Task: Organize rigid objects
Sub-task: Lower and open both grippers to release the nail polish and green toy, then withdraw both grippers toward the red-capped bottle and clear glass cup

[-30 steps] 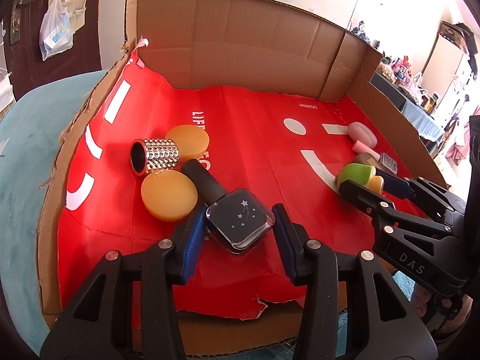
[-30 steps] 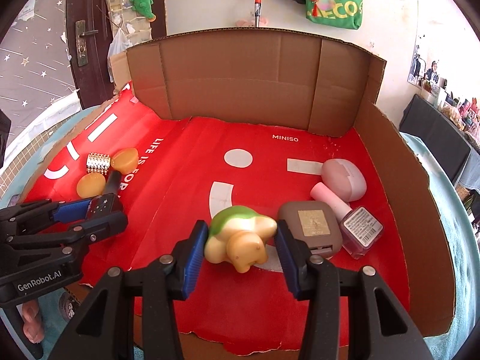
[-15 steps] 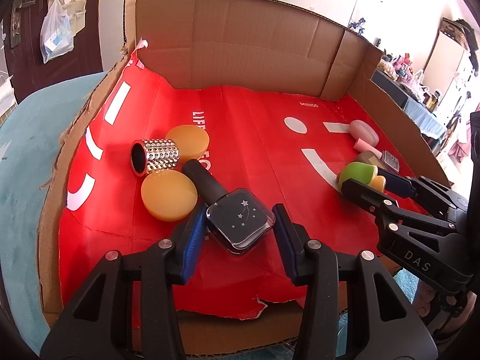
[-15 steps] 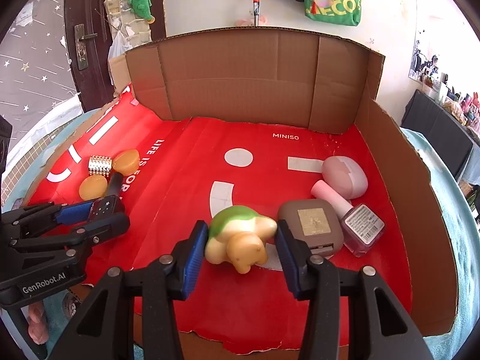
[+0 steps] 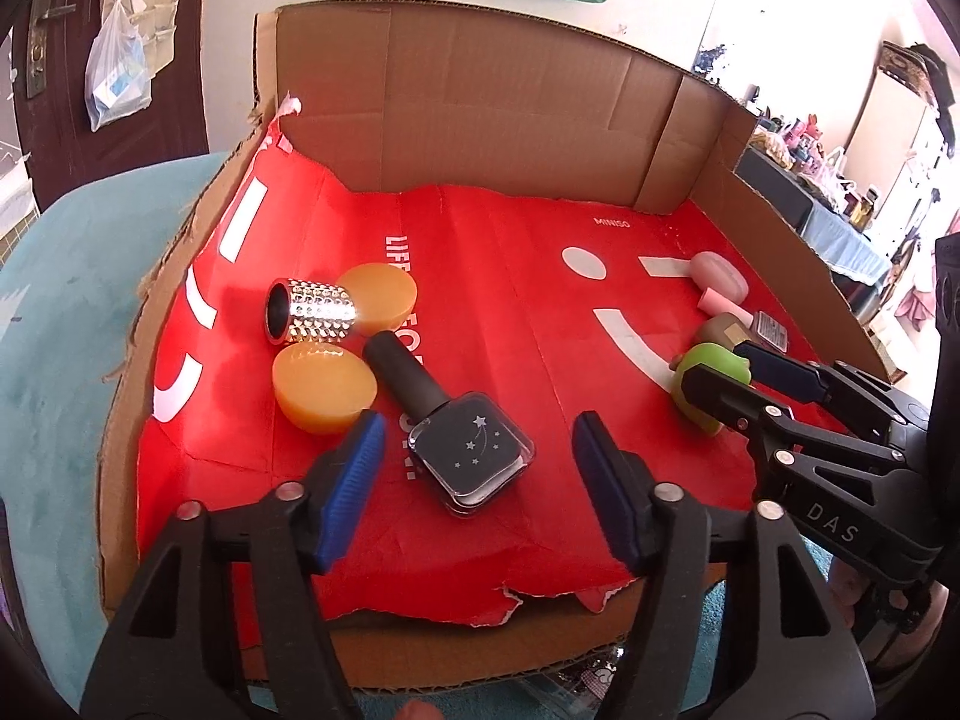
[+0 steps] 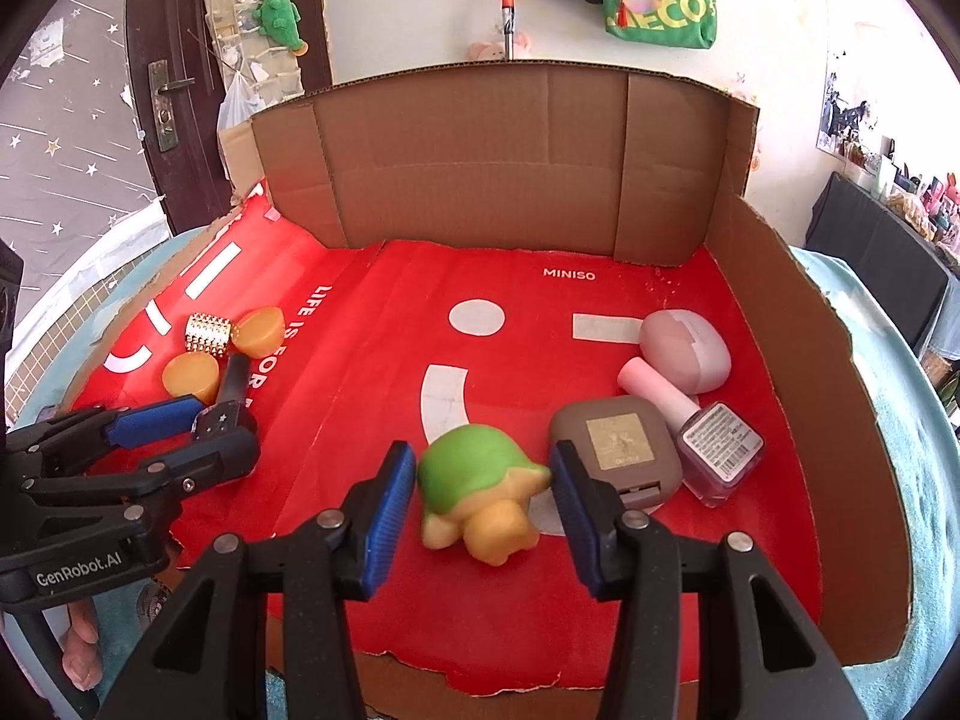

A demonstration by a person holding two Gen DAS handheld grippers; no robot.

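Note:
A black nail polish bottle (image 5: 471,450) with a star print lies on the red liner (image 5: 510,312) of a cardboard box. My left gripper (image 5: 477,423) straddles it; its jaws are opening and the blue pads (image 5: 354,468) stand clear of the glass. A green and yellow turtle toy (image 6: 480,492), slightly blurred, sits on the liner between the jaws of my right gripper (image 6: 482,453). Those jaws are opening too, with a thin gap on each side of the toy.
A studded silver cylinder (image 5: 312,318) and two orange discs (image 5: 324,387) lie at the left. A brown compact (image 6: 618,450), a pink polish bottle (image 6: 714,444) and a pink case (image 6: 684,357) lie at the right. Cardboard walls (image 6: 510,180) rise behind and beside.
The left jaws have spread wide and let go of the black bottle. The right jaws have parted a little, and the turtle toy has settled lower between them.

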